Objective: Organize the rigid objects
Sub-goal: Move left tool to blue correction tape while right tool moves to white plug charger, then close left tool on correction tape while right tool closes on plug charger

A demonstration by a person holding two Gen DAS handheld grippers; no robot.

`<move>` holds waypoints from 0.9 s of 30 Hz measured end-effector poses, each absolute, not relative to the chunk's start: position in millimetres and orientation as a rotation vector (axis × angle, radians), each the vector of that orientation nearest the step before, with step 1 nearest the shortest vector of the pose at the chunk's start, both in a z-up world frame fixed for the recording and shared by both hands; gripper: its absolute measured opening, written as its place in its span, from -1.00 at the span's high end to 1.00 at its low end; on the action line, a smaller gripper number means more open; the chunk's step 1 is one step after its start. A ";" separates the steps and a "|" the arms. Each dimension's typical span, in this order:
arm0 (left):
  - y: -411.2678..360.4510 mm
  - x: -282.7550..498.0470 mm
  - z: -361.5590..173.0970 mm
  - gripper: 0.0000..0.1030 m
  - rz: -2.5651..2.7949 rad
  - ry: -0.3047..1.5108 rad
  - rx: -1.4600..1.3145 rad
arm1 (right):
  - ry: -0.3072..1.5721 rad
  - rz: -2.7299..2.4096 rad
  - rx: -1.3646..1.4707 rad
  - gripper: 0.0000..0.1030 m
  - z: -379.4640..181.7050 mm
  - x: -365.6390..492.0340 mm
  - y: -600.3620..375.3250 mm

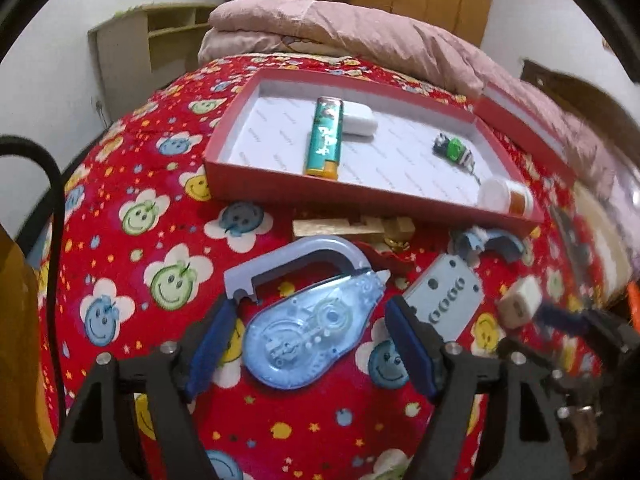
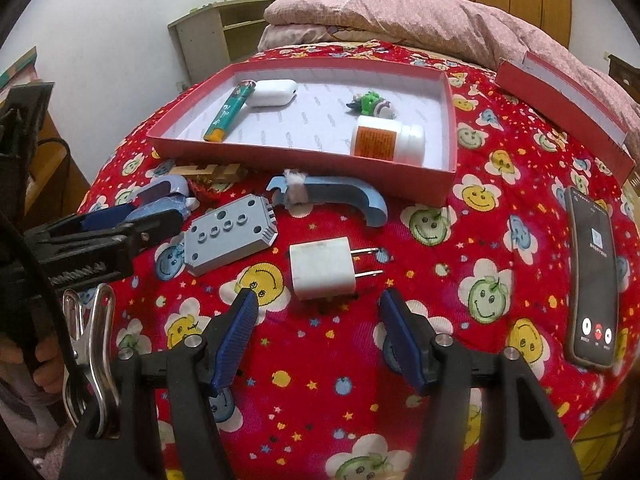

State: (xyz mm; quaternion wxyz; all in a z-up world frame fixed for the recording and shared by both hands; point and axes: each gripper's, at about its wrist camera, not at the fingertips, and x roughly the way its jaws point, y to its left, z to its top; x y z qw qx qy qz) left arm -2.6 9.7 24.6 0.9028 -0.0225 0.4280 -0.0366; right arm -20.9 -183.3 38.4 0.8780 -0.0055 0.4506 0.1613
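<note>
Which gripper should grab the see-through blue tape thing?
Left. The left gripper is open with the translucent blue correction-tape dispenser lying right between its blue fingers. The right gripper is open too, but it faces the white plug charger instead.

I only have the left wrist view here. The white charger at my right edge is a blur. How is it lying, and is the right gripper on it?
Observer: The white charger lies flat on the red blanket, prongs pointing right. The right gripper is open and short of it, not touching.
Operator: Anything further right I can't see?
Observer: A phone, screen lit, lies on the blanket near its right edge.
Operator: And the bottle in the box?
Observer: The white bottle lies on its side, orange label up, in the red box.
</note>
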 end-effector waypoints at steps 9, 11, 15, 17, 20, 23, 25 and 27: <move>-1.4 -11.2 21.3 -0.23 -0.093 0.855 0.059 | 0.925 0.330 -0.017 -0.26 38.3 -18.4 -181.9; -1.2 -15.9 20.7 -0.23 -0.103 0.858 0.067 | 0.916 0.325 -0.017 -0.26 37.9 -17.9 -181.2; -1.3 -27.1 20.3 -0.22 -0.129 0.862 0.084 | 0.894 0.315 -0.020 -0.26 36.3 -17.3 -179.6; -1.7 -29.7 19.5 -0.23 -0.137 0.857 0.092 | 0.888 0.308 -0.019 -0.26 35.9 -16.6 -179.6; -2.0 -30.0 18.6 -0.24 -0.140 0.852 0.094 | 0.878 0.298 -0.010 -0.26 35.3 -16.0 -180.0; -2.2 -31.5 17.1 -0.24 -0.138 0.843 0.099 | 0.866 0.296 0.000 -0.26 34.5 -16.4 -181.1; -2.3 -31.9 17.5 -0.23 -0.140 0.840 0.100 | 0.865 0.291 0.010 -0.20 34.8 -16.0 -182.1; -2.0 -33.3 18.1 -0.22 -0.144 0.839 0.098 | 0.862 0.265 0.008 0.00 35.1 -16.0 -183.5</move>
